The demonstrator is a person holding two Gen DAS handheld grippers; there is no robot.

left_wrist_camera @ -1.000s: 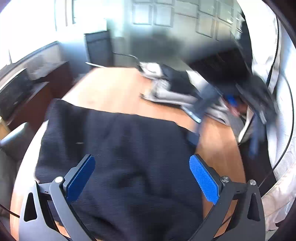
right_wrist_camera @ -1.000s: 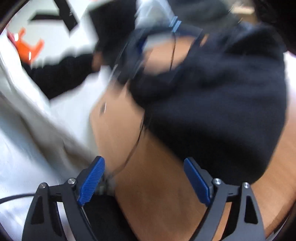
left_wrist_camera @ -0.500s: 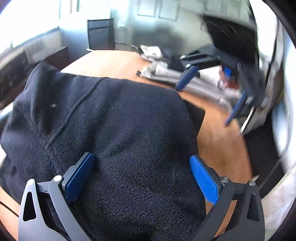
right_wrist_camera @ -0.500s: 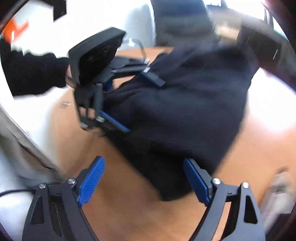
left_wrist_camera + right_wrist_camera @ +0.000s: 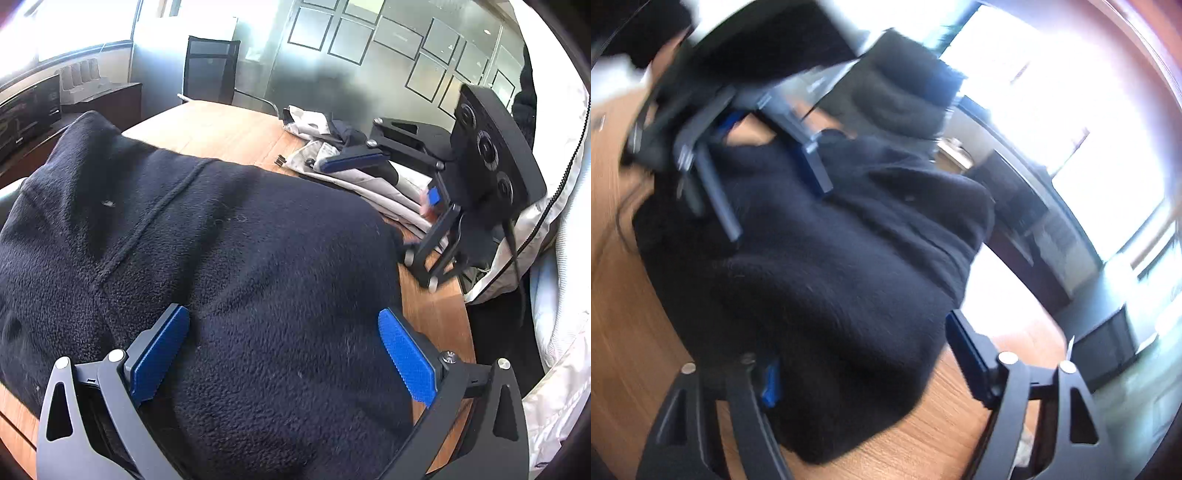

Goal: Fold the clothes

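A dark fleece (image 5: 229, 258) is lying bunched on the wooden surface (image 5: 221, 129), with the left tongs (image 5: 282, 356) hanging spread wide over its near part and the right tongs (image 5: 864, 365) also gaping, straddling the fleece's edge beside a pile of pale clothes (image 5: 351, 173).

No legible text anywhere.

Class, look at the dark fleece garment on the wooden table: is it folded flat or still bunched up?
Bunched, not neatly folded. The dark fleece garment sits in a rumpled mound on the wooden table, its edges uneven. Both tongs, left and right, are open around it.
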